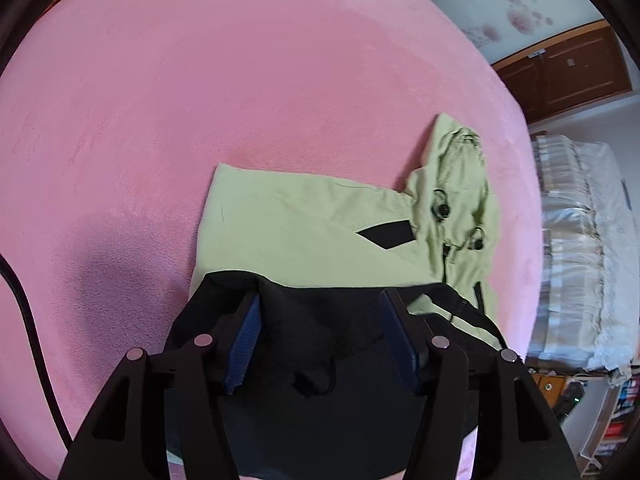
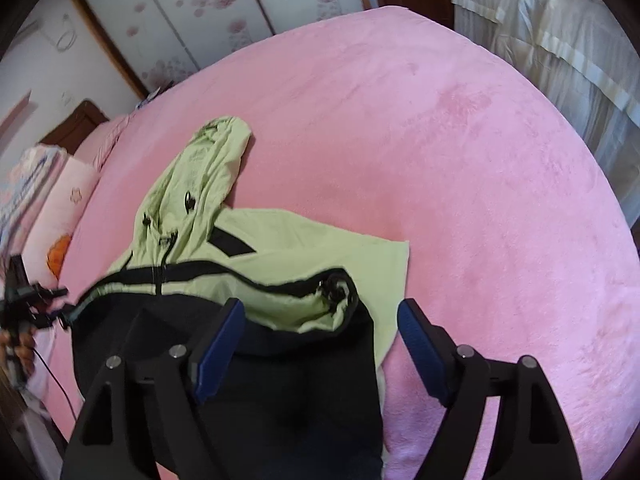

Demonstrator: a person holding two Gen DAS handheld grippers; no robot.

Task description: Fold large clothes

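The green and black jacket (image 1: 304,224) lies on the pink bed (image 1: 200,80), near its front edge, with the black lower half doubled up over the green chest and the hood (image 2: 200,168) lying flat toward the headboard. The turned-up hem looks loose and uneven; it could slide back or bunch, leaving a crooked fold. The left gripper (image 1: 320,336) stands wide open above the black cloth, gripping nothing. The right gripper (image 2: 320,344) is also spread wide over the hem corner, empty.
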